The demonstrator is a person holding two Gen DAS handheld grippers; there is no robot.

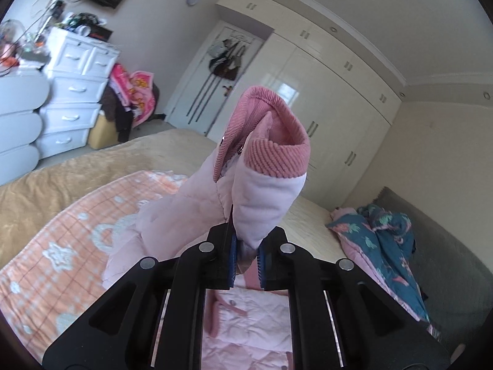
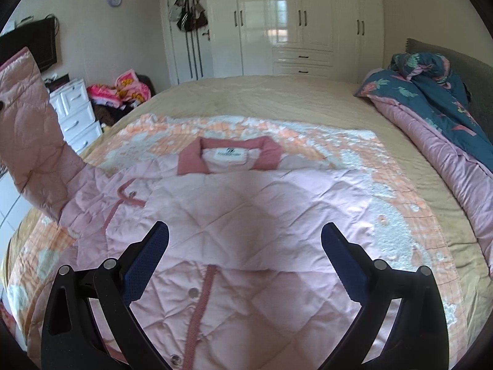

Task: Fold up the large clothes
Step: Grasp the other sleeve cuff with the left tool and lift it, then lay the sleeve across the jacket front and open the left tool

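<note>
Left tool [image 1: 245, 254], black with blue ribbed pads, is clamped tight on the end of a sleeve [image 1: 262, 166] of the pale pink quilted jacket [image 2: 246, 231]; the sleeve rises upright from the pads and ends in a darker pink ribbed cuff [image 1: 274, 141], folded over on itself. In the right wrist view that same sleeve stands lifted at the left edge [image 2: 27, 129], well above the bed. The right tool [image 2: 245, 259] hangs spread wide over the jacket's front, holding nothing, its blue pads [image 2: 148, 262] well apart.

The jacket lies flat, front up, on a peach and white checked blanket [image 2: 385, 215] with fluffy white shapes, which covers part of a beige bedspread [image 2: 277, 98]. Its shell is soft and matte with diamond stitching; a dusty-pink ribbed collar [image 2: 194, 160] frames a white label, a matching ribbed placket [image 2: 203, 296] carries round metal snaps (three visible), and pink piping edges a pocket flap [image 2: 129, 195]. A teal patterned quilt with pink lining [image 2: 437, 101] is heaped by the grey headboard [image 2: 480, 71].
</note>
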